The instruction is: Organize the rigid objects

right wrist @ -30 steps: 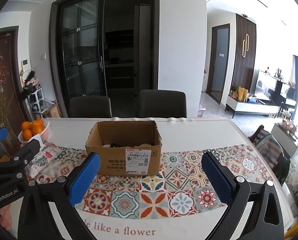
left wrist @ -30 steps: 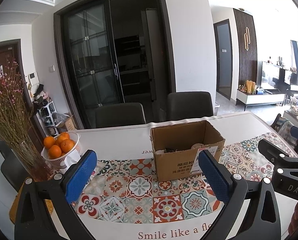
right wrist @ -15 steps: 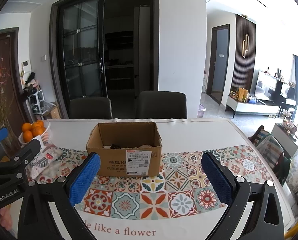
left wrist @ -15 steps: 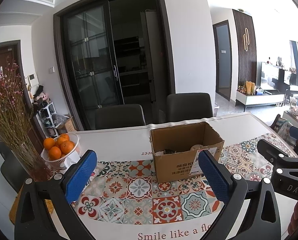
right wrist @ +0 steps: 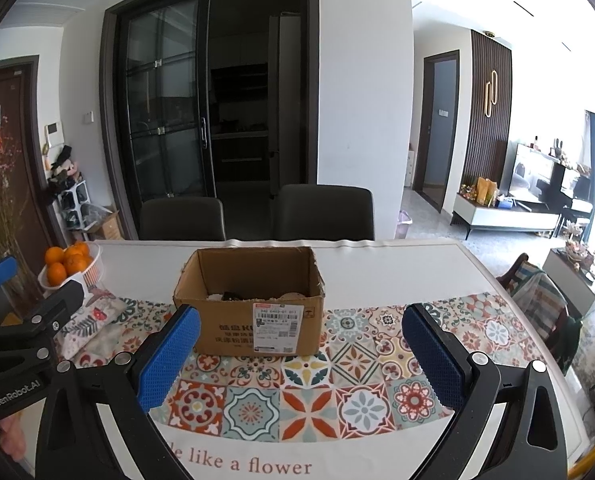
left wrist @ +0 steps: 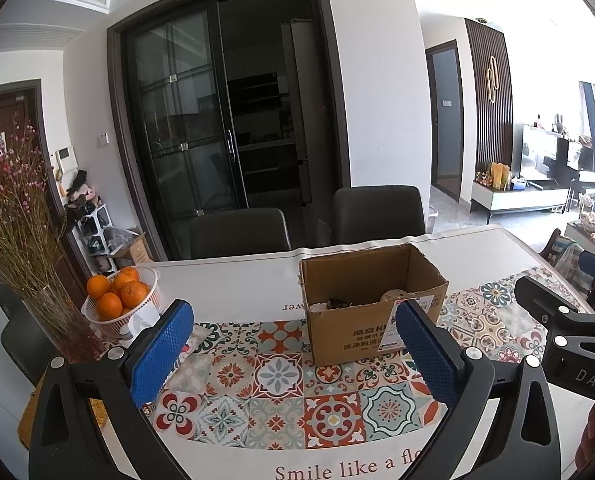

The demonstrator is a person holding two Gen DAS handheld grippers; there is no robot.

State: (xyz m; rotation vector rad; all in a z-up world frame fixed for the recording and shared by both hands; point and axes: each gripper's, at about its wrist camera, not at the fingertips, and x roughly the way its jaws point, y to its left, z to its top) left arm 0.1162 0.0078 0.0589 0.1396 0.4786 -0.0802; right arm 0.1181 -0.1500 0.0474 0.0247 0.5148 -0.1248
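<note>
Two hand-held grippers hover over a white counter (right wrist: 397,264), each with its blue-padded fingers spread wide and nothing between them. A patterned tile-print runner (right wrist: 361,364) crosses the counter from its left edge to its right edge, and below it, along the near edge, printed words read "like a flower" in the right wrist view and "Smile like a fl" in the left wrist view.

A brown cardboard box (right wrist: 253,320) stands open on the runner, near the middle of the counter and toward its far edge. Small objects lie inside, too hidden to identify. Its near face carries a white shipping label (right wrist: 276,327) with barcodes and dark printed Chinese characters, with the letters "KU" readable beside them.

The left hand-held gripper (left wrist: 293,354) points at the runner just left of the box; in the right wrist view its black body reads "GenRobot.AI". The right hand-held gripper (right wrist: 297,360) faces the box squarely; in the left wrist view its body shows "DAS".

At the counter's far left corner sit a glass vase of dried pink flowers (left wrist: 21,240) and a white basket of oranges (left wrist: 119,300).
</note>
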